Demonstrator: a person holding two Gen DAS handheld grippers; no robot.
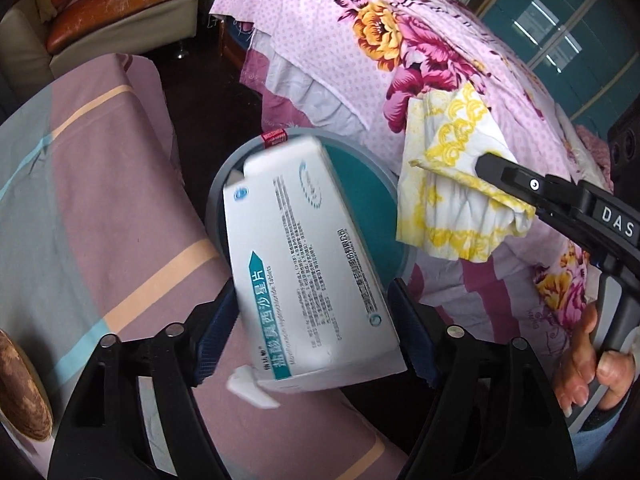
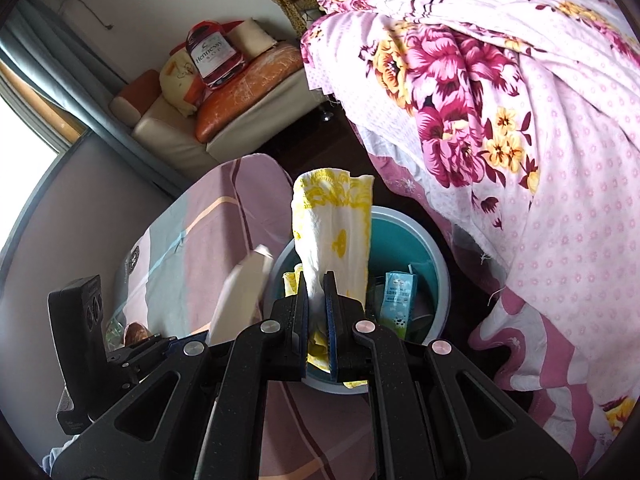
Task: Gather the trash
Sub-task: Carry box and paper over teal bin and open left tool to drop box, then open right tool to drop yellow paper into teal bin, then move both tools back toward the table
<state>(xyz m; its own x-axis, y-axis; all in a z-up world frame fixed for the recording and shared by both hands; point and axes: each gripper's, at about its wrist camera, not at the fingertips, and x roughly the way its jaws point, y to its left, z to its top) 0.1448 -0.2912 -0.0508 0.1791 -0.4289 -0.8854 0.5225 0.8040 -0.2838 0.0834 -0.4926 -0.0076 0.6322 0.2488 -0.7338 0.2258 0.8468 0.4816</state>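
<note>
Holding a white card medicine box (image 1: 308, 264) in my left claw (image 1: 312, 332), pads squeezed on its sides, long side pointing at the round teal bin (image 1: 224, 184) just ahead and below. My right claw (image 2: 316, 312) is pinching a soft crumpled yellow-white tissue (image 2: 332, 220) right over that bin's rim (image 2: 436, 264).

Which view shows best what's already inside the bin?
Right wrist: it looks into the bin and shows a blue milk carton inside. In the left wrist view the medicine box covers most of the opening, showing only bare teal wall.
</note>
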